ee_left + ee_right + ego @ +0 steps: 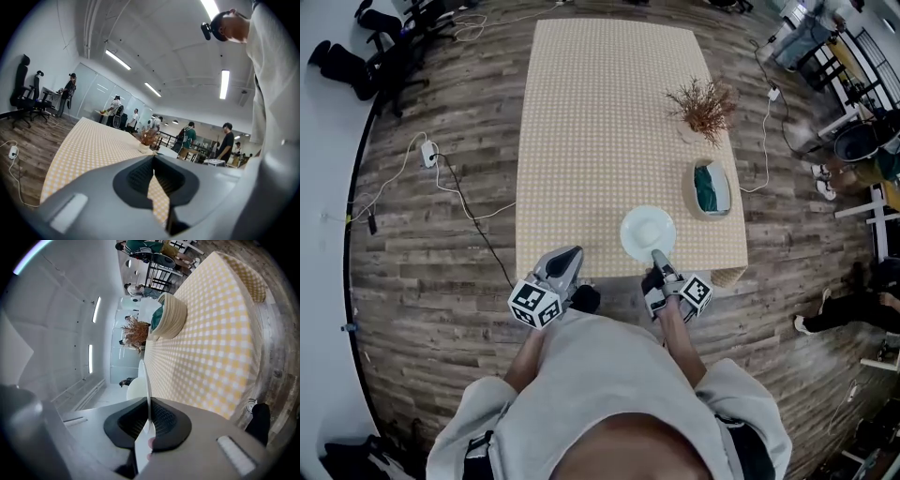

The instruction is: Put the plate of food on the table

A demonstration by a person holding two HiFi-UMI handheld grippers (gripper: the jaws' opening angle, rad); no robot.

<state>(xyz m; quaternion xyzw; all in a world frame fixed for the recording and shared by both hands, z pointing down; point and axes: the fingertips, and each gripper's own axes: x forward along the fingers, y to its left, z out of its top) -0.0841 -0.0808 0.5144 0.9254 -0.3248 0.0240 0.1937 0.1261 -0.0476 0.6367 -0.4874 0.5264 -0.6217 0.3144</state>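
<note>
Left gripper (569, 254), jaws together on nothing, is level at the near edge of the checked table (581, 141), just left of the right gripper (658, 256). The right gripper's jaws are clamped on the near rim of the white plate (646, 230), which extends straight ahead of them over the table's near margin; whether it rests on the cloth cannot be told. Ahead and to the right of this gripper lie an oval basket (710, 188) with green cloth and, farther on, a dried plant (703, 106).
</note>
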